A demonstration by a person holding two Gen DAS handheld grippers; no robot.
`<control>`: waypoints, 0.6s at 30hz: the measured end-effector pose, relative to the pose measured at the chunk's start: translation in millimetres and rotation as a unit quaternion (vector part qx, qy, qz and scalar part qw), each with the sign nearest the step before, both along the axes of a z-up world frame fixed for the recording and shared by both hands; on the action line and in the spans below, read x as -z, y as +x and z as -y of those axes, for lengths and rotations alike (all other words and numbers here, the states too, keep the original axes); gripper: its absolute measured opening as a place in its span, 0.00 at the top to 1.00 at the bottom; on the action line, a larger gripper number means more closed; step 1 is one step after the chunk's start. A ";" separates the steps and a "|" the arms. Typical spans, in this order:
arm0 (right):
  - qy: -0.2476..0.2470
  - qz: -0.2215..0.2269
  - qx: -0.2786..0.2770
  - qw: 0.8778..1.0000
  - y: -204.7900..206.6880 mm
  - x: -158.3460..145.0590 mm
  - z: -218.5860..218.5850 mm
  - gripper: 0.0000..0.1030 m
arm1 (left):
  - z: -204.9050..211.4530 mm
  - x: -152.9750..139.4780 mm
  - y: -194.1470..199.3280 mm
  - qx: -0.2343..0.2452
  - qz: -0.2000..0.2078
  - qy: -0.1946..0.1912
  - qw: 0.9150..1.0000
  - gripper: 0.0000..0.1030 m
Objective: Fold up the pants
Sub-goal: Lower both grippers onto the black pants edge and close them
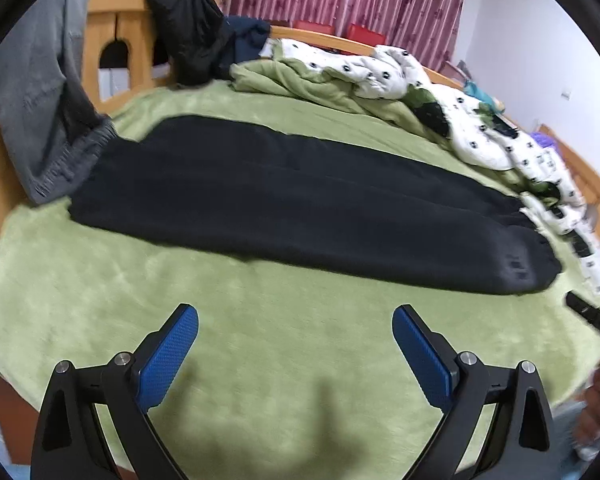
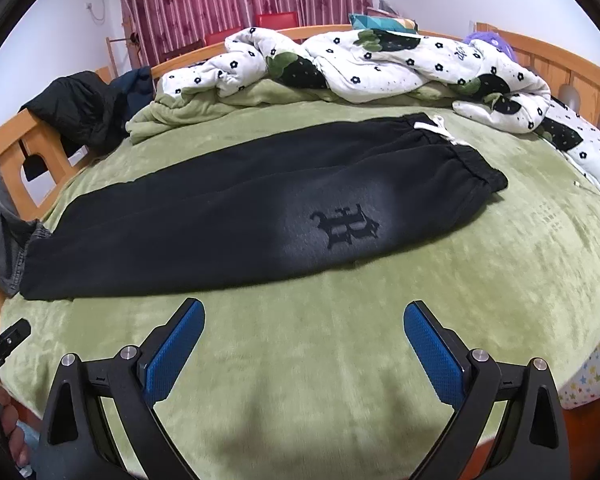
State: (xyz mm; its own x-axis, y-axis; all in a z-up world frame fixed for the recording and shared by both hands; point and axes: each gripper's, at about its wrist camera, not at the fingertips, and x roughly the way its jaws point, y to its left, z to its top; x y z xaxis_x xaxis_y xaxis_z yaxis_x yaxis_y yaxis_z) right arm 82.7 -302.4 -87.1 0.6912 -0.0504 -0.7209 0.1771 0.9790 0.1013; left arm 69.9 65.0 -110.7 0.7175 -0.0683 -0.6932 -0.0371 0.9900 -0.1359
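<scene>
the black pants (image 2: 228, 208) lie flat along the green blanket (image 2: 340, 360) of the bed, already halved leg on leg, soft, limp and probably light, best pinched at the elastic waistband (image 2: 476, 168) and cuffs (image 1: 88, 200), while the left gripper (image 1: 296, 344) and right gripper (image 2: 304, 340) hover short of the pants, both spread wide and empty, with no containers in sight.

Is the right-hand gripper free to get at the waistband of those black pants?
Probably yes. The right gripper is open over bare green blanket, and nothing lies between it and the waistband.
</scene>
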 end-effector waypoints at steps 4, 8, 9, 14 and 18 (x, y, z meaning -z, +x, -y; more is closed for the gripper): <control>-0.019 -0.019 -0.009 1.000 3.6 11.1 0.6 0.04 | -0.8 12.4 10.1 0.055 -0.005 0.024 0.998 0.05; -0.008 -0.008 -0.013 1.000 6.6 16.9 7.5 0.04 | -13.2 24.7 27.6 0.058 -0.016 -0.033 0.998 0.05; -0.003 -0.006 -0.009 1.000 9.3 18.2 12.3 0.04 | -18.4 28.8 32.1 0.058 -0.018 -0.057 0.997 0.05; 0.047 -0.032 -0.003 0.998 38.7 32.7 38.2 0.18 | -38.4 41.4 50.9 0.054 -0.018 -0.122 0.991 0.05; 0.072 -0.055 0.017 0.996 66.5 55.9 63.6 0.29 | -64.5 62.3 71.9 0.007 -0.040 -0.179 0.983 0.06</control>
